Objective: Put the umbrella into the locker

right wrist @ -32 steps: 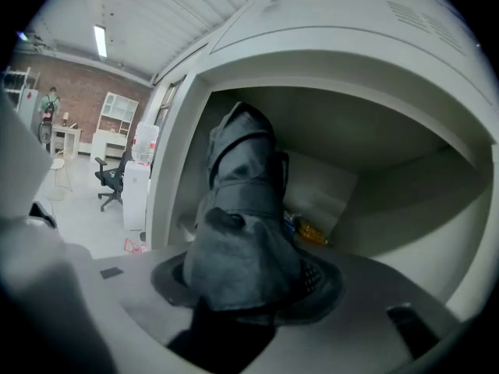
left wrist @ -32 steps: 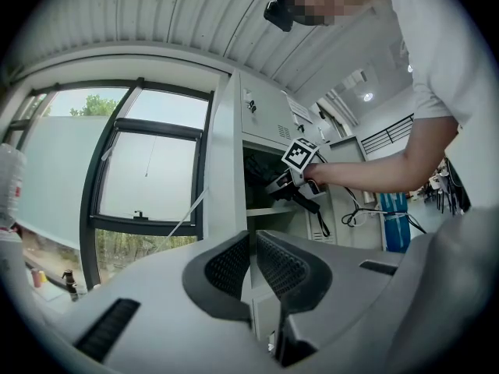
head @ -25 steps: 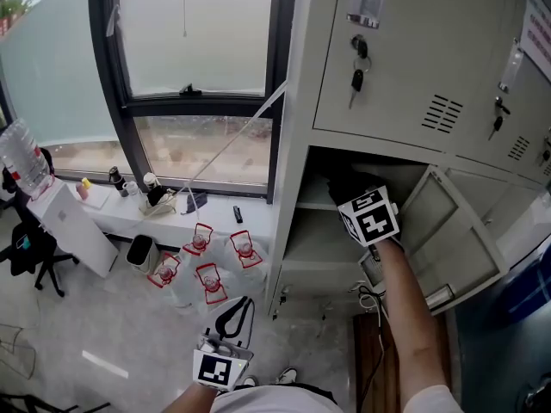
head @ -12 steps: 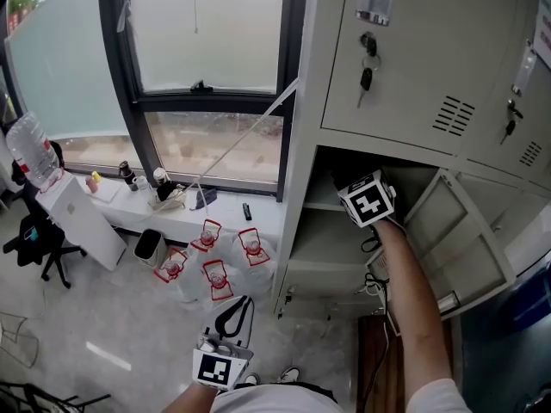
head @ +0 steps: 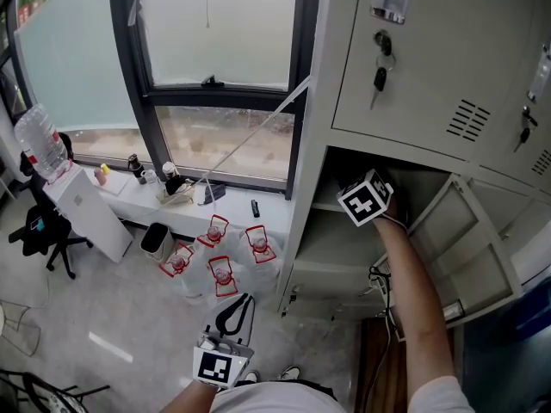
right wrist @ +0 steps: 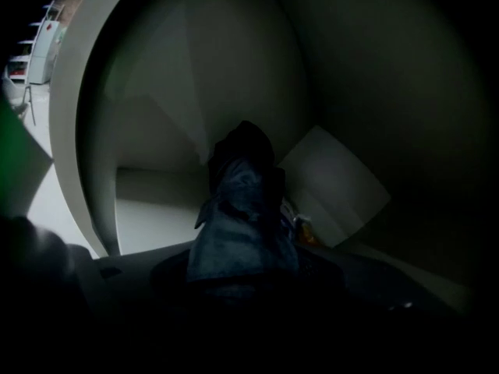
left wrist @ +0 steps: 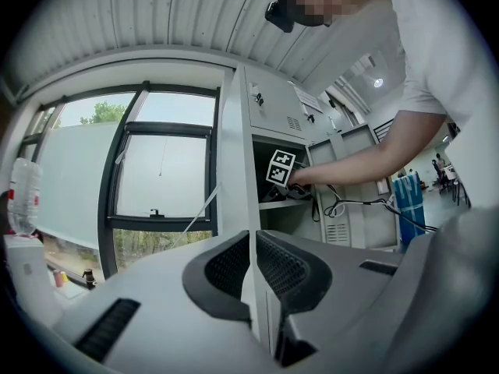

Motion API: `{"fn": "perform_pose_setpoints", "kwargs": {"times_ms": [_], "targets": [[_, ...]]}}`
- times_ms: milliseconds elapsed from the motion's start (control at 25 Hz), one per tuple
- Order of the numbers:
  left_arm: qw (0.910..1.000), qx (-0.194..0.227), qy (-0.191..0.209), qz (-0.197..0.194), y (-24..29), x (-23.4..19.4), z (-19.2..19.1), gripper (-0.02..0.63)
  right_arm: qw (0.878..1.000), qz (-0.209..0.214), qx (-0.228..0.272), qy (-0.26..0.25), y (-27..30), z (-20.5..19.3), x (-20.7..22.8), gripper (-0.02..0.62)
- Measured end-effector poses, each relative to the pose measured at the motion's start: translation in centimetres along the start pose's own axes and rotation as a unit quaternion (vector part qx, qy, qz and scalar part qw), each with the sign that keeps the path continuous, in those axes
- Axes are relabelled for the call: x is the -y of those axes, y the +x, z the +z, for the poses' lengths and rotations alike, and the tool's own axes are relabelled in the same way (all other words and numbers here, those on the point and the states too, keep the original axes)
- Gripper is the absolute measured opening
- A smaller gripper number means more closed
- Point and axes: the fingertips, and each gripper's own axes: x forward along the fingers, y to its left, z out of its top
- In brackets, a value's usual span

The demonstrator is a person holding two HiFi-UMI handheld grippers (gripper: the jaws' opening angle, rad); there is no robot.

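Right claw [right wrist: 242, 279] inside locker [head: 310, 144], jaws just easing open, seemingly still pinching umbrella [right wrist: 242, 209]; view's dark. Early release could slide it off shelf [right wrist: 152, 216]. Left claw [left wrist: 253, 267] closed, empty.

Head view: even daylight from the window [head: 215, 67], sharp, no glare. Left gripper view: bright, strong fisheye bending at the edges, dark round border. Right gripper view: very dim inside the locker [right wrist: 234, 92]; umbrella [right wrist: 242, 216] faintly lit, left rim bright.
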Motion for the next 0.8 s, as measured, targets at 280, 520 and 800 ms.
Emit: {"fn": "perform_pose_setpoints", "kwargs": {"times_ms": [280, 520, 800], "targets": [[1.0000, -0.001, -0.001, 0.004, 0.3, 0.3, 0.0, 0.044, 1.000, -0.006, -0.010, -0.024, 1.3, 0.3, 0.7, 0.252], [0.9999, -0.004, -0.005, 0.012, 0.2, 0.1, -0.3, 0.044, 1.000, 0.013, -0.010, -0.018, 1.4, 0.6, 0.6, 0.255], [0.9999, -0.001, -0.007, 0.009, 0.5, 0.2, -0.3, 0.044, 0.998, 0.057, -0.028, 0.029, 1.1, -0.1, 0.1, 0.279]]}}
